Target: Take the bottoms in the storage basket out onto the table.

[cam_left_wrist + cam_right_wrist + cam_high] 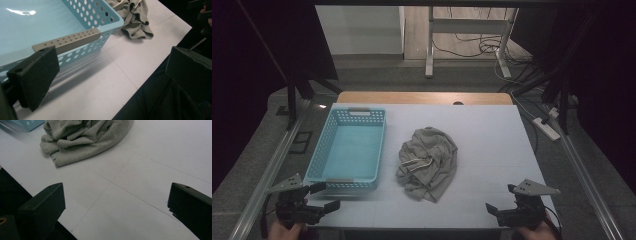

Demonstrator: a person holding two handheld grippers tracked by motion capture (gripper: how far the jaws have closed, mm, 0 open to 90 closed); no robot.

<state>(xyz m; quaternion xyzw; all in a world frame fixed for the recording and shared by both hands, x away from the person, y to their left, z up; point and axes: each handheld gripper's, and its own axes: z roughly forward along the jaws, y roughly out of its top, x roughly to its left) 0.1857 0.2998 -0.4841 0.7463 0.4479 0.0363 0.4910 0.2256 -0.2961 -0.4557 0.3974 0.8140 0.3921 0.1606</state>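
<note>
Both tongs, left [324,196] and right [501,199], agape at the table's near edge, grey garment [428,162] well apart.

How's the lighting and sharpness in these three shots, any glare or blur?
High view: dim, dark surroundings, the grey garment soft but readable. Left gripper view: a bright glare streak on the blue basket floor, its near wall slightly smeared, the close jaws soft. Right gripper view: even light on the white table, the jaws blurred.
</note>
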